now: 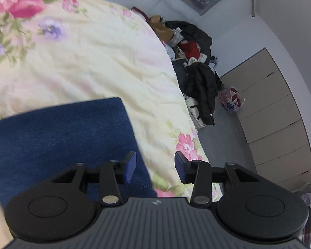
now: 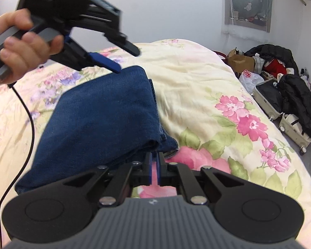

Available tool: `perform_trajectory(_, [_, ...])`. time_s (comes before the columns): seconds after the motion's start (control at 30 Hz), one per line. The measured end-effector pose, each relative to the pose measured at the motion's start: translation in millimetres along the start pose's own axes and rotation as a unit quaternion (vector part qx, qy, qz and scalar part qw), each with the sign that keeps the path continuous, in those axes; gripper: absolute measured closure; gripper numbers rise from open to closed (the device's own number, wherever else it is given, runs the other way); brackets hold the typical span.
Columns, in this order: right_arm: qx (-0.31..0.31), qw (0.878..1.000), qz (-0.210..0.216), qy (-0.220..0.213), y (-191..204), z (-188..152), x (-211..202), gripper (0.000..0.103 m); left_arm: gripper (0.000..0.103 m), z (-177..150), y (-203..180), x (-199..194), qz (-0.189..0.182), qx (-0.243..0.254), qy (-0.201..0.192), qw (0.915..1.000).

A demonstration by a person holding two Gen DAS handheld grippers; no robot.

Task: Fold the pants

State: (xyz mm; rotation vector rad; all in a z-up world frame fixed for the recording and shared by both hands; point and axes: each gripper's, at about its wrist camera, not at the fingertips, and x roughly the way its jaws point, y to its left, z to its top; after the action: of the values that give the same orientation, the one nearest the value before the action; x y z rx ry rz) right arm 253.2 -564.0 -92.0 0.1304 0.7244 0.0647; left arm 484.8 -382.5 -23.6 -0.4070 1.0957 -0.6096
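Observation:
The blue denim pants (image 2: pixel 97 112) lie folded into a thick rectangle on the floral bedcover (image 2: pixel 197 78). My right gripper (image 2: pixel 154 166) is shut, its tips at the near right corner of the pants, and a strip of pink bedcover shows between its pads. A hand holds my left gripper (image 2: pixel 124 58) just above the far end of the pants, jaws apart. In the left wrist view the left gripper (image 1: pixel 155 167) is open with nothing between its fingers. Its left finger hovers over the right edge of the pants (image 1: pixel 58 137) and the other over the bedcover (image 1: pixel 93 62).
The bed's right edge drops to a grey floor (image 1: pixel 228 128). There stand open suitcases (image 2: pixel 269 101) draped with dark jackets (image 2: pixel 300 103), a plastic bag (image 1: pixel 231 100) and beige cupboard fronts (image 1: pixel 275 112). A black cable (image 2: pixel 29 124) trails across the bed at the left.

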Motion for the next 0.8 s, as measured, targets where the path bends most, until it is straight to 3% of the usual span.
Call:
perform_trajectory(0.03, [0.013,1.0,0.008,-0.003,0,1,-1,0.099,0.053,-1,5,-13,0.007,0.008,-0.007,0.9999])
perform_trajectory(0.1, [0.038,0.999,0.019,-0.013,1,3,-3,0.081,0.05,-3,15,-38,0.027,0.024,-0.027,0.999])
perform_trajectory(0.13, [0.049,0.998,0.023,-0.02,1,3,-3,0.067,0.049,-6,23,-47,0.039,0.032,-0.035,0.9981])
perform_trajectory(0.23, [0.089,0.995,0.031,-0.029,-5,6,6,0.066,0.049,-18,50,-68,0.085,0.06,-0.05,0.9934])
perform_trajectory(0.33, [0.137,0.99,0.031,-0.029,-16,9,25,0.065,0.049,-33,76,-80,0.134,0.108,-0.059,0.9834])
perform_trajectory(0.5, [0.193,0.98,0.04,-0.004,-25,9,57,0.065,0.051,-48,116,-91,0.151,0.123,-0.052,0.9795])
perform_trajectory(0.53, [0.203,0.978,0.042,-0.001,-26,9,61,0.068,0.051,-48,121,-91,0.152,0.122,-0.051,0.9796])
perform_trajectory(0.57, [0.21,0.976,0.048,0.002,-28,10,64,0.091,0.051,-49,129,-92,0.148,0.121,-0.05,0.9802])
perform_trajectory(0.6, [0.205,0.977,0.052,0.004,-27,14,64,0.099,0.051,-48,132,-91,0.144,0.12,-0.05,0.981])
perform_trajectory(0.7, [0.108,0.993,0.048,-0.028,0,41,42,0.103,0.053,-49,140,-87,0.131,0.127,-0.057,0.9816])
perform_trajectory(0.8, [0.049,0.997,0.019,-0.053,19,61,27,0.103,0.059,-48,144,-71,0.122,0.126,-0.058,0.9828])
